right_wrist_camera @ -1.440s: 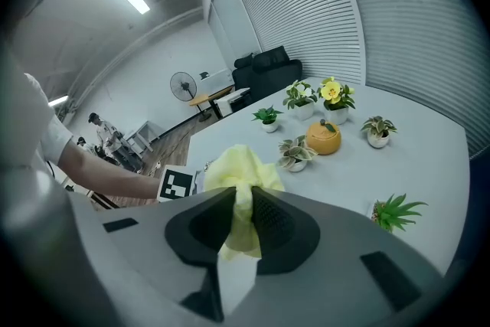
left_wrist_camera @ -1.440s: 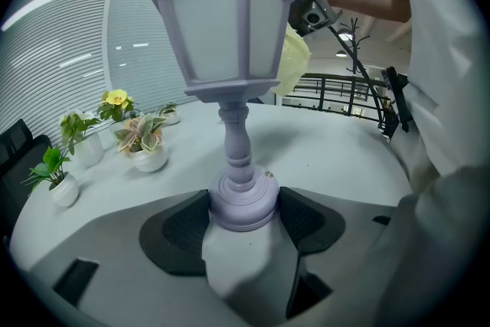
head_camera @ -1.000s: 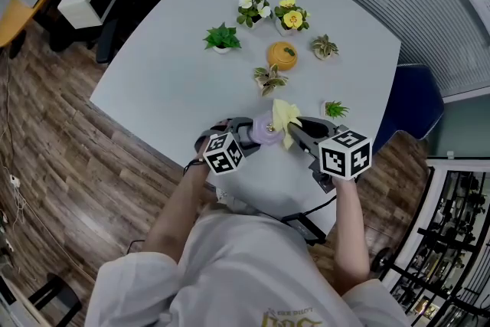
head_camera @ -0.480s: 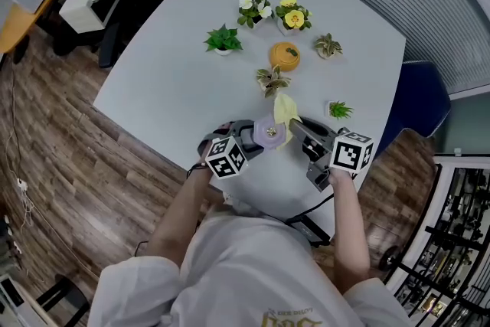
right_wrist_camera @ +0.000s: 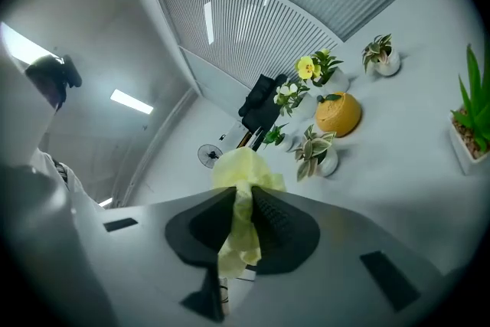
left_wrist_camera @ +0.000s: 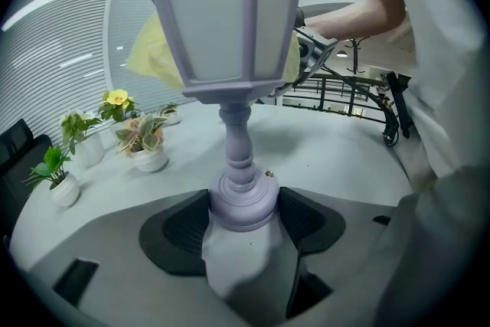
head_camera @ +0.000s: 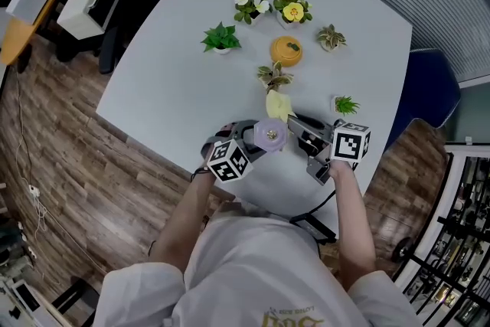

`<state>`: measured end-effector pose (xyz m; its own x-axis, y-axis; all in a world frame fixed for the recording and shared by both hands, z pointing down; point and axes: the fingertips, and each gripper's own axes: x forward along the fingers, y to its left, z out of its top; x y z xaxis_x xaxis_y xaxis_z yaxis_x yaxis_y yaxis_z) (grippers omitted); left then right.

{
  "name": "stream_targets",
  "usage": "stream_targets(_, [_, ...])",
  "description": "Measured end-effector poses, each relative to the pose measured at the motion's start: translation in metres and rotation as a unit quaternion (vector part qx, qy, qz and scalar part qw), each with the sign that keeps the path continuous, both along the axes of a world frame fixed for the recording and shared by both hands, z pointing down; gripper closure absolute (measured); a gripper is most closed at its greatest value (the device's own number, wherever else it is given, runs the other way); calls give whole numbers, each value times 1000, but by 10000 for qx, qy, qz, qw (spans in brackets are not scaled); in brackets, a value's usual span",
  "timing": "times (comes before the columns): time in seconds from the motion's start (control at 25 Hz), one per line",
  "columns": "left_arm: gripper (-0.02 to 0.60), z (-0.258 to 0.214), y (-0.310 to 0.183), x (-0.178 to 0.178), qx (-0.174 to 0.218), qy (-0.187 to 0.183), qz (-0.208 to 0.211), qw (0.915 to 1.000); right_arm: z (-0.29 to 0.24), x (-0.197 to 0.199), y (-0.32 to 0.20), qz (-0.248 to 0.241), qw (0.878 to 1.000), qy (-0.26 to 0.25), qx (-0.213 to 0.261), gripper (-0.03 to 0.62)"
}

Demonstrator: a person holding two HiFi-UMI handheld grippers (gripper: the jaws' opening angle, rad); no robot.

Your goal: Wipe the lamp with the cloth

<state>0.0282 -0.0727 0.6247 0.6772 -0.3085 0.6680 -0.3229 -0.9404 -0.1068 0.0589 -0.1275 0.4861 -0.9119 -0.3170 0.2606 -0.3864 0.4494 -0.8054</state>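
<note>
A lilac lantern-shaped lamp [left_wrist_camera: 230, 42] stands upright between the jaws of my left gripper [left_wrist_camera: 243, 220], which is shut on its round base. In the head view the lamp [head_camera: 269, 135] shows from above, near the table's front edge, with the left gripper [head_camera: 249, 140] beside it. My right gripper [right_wrist_camera: 243, 220] is shut on a yellow cloth [right_wrist_camera: 242, 188]. The cloth [head_camera: 278, 105] hangs just beyond the lamp's head; behind the lamp, in the left gripper view, it [left_wrist_camera: 157, 53] touches the lamp's far side. The right gripper [head_camera: 300, 128] reaches in from the right.
Several small potted plants [head_camera: 221, 37] and an orange pumpkin-shaped pot [head_camera: 285, 50] stand on the white table [head_camera: 184, 80] beyond the lamp. One small green plant [head_camera: 346, 104] sits by the right gripper. The table's front edge lies just under my hands.
The cloth and right gripper have slid up and to the left round the lamp's head. The left gripper still holds the lamp in the same spot.
</note>
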Motion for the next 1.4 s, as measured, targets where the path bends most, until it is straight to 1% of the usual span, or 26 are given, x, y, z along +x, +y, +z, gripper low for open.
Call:
stream_targets(0.52, [285, -1, 0, 0, 10, 11, -2, 10000, 10, -16, -4, -263, 9986, -388, -247, 522])
stream_targets(0.8, [285, 0, -1, 0, 6, 6, -4, 10000, 13, -13, -2, -141, 9980, -509, -348, 522])
stream_targets(0.92, [285, 1, -1, 0, 5, 3, -3, 10000, 18, -10, 0, -70, 9981, -472, -394, 522])
stream_targets(1.12, [285, 2, -2, 0, 7, -4, -5, 10000, 28, -8, 2, -57, 9990, -177, -402, 522])
stream_targets(1.28, [285, 2, -3, 0, 1, 1, -6, 10000, 25, -7, 2, -81, 9993, -190, -301, 523])
stream_targets(1.4, [285, 3, -3, 0, -5, -1, -4, 10000, 19, -5, 4, -69, 9993, -308, -191, 523])
